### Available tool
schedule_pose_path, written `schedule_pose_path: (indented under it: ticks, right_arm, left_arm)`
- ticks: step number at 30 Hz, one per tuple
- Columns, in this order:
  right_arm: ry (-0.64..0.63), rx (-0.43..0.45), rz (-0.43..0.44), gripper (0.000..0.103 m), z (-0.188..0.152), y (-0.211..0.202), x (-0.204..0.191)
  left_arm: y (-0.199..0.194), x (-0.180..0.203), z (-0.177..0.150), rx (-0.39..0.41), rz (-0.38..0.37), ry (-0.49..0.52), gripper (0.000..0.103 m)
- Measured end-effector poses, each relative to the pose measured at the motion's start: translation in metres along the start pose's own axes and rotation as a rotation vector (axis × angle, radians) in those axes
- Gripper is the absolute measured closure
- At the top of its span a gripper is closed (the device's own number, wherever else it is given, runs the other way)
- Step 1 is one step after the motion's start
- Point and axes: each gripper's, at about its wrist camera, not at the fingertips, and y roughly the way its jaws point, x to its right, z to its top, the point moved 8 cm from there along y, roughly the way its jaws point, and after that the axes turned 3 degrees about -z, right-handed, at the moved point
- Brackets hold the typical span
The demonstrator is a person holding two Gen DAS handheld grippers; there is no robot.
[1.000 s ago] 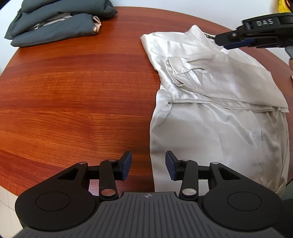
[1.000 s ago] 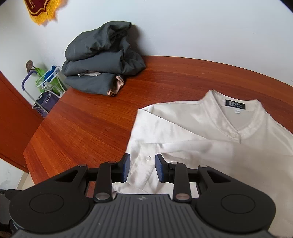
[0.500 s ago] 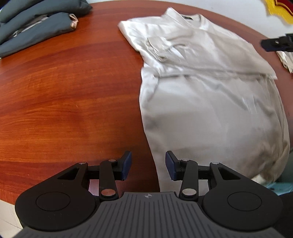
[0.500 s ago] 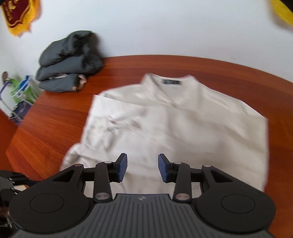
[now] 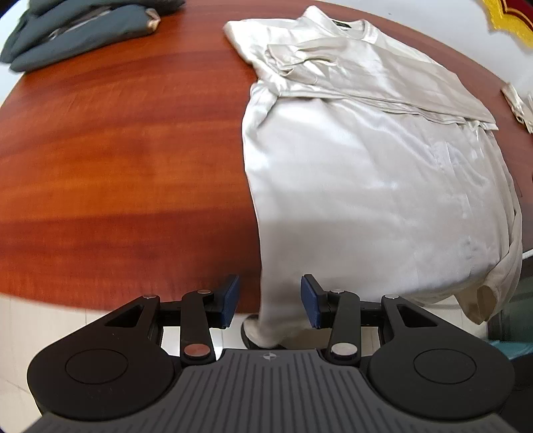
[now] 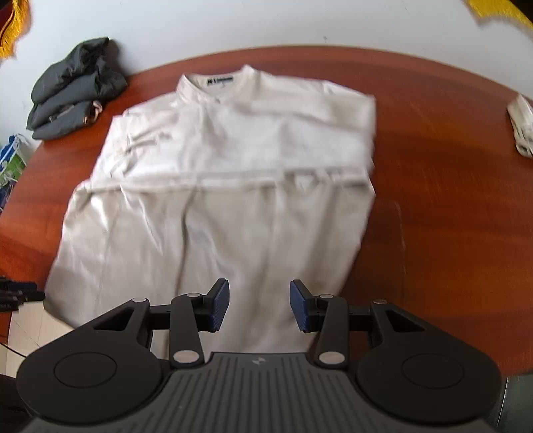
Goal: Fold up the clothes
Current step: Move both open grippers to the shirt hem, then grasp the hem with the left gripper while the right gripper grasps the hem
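A cream shirt (image 5: 366, 173) lies flat on the round wooden table (image 5: 116, 150), collar at the far side, both sleeves folded across the chest, its hem hanging over the near edge. It also shows in the right wrist view (image 6: 233, 186). My left gripper (image 5: 268, 301) is open and empty at the near table edge, over the shirt's lower left corner. My right gripper (image 6: 259, 304) is open and empty above the middle of the hem. The left gripper's tip (image 6: 20, 294) shows at the left edge of the right wrist view.
A stack of folded dark grey clothes (image 5: 83, 30) sits at the far left of the table, also in the right wrist view (image 6: 73, 90). A small folded pale cloth (image 6: 521, 126) lies at the table's right edge. Tiled floor shows below the near edge.
Both grippers have pulled back from the shirt's upper part to the near table edge at the hem. The right gripper has left the folded sleeve and opened wider.
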Motion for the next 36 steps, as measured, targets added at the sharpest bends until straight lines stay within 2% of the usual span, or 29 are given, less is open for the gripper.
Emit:
schedule_pose_path:
  ticks: [7,12,21,28,31,36]
  right_arm:
    - [0.027,-0.045,0.001,0.057,-0.058,0.006,0.015]
    - [0.051,-0.048,-0.002,0.056,-0.078,0.011,0.021]
    - [0.058,-0.049,-0.022,0.052,-0.092,0.004,0.040]
    - [0.053,-0.060,-0.056,0.050,-0.092,0.000,0.056]
    - [0.059,-0.060,-0.062,0.050,-0.092,-0.003,0.060]
    - [0.088,-0.058,-0.058,0.047,-0.094,-0.005,0.070]
  left_arm:
    - [0.003,0.008,-0.030,0.018,0.028,-0.032,0.059]
    - [0.010,0.013,-0.047,0.023,0.032,-0.009,0.059]
    - [0.030,0.002,-0.059,0.021,0.048,0.071,0.059]
    - [0.063,-0.010,-0.058,0.017,0.025,0.084,0.058]
    - [0.075,-0.016,-0.058,0.017,0.020,0.084,0.050]
    - [0.081,-0.017,-0.056,0.041,-0.003,0.086,0.052]
